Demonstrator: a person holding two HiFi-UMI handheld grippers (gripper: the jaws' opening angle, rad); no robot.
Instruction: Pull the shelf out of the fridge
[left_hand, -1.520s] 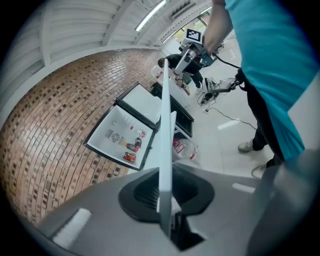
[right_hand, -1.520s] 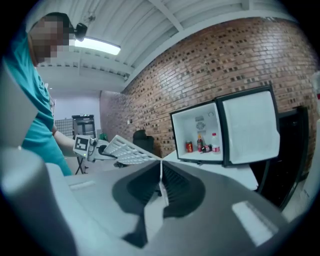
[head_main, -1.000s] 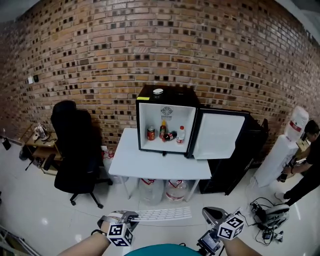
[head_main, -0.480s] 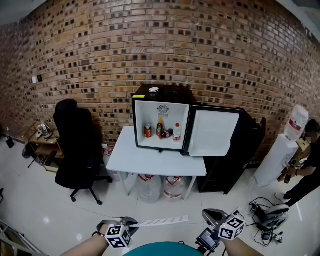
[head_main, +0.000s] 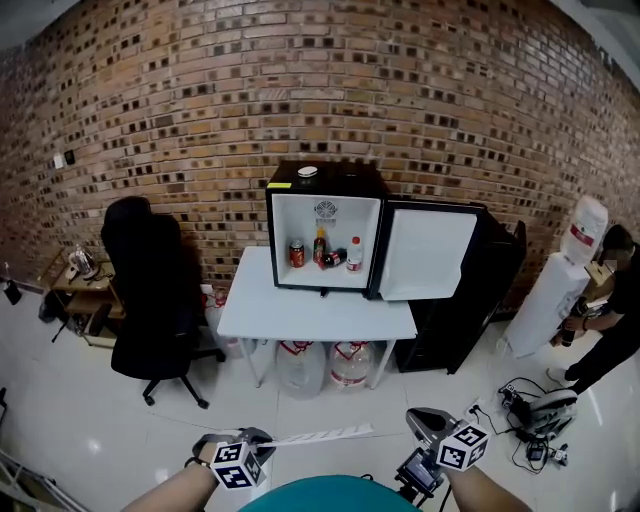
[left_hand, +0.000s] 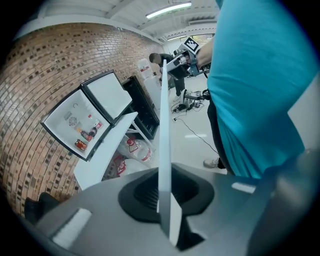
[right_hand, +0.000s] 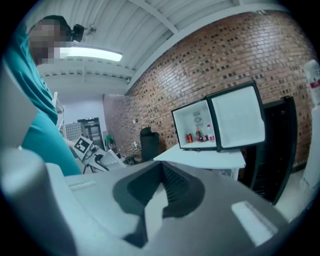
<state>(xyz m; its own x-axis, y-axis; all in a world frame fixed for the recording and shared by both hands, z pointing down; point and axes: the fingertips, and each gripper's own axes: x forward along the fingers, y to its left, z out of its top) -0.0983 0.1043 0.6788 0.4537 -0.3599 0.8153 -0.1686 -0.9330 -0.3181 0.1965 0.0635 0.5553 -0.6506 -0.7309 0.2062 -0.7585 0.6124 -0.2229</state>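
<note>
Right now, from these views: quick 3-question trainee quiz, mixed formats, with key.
1. True or false: the shelf sits inside the fridge.
2. Which gripper grips the shelf? A) left B) right C) both
3. Fill in: the fridge door stands ___.

Key:
1. False. The left gripper holds the shelf, well away from the fridge.
2. A
3. open
</note>
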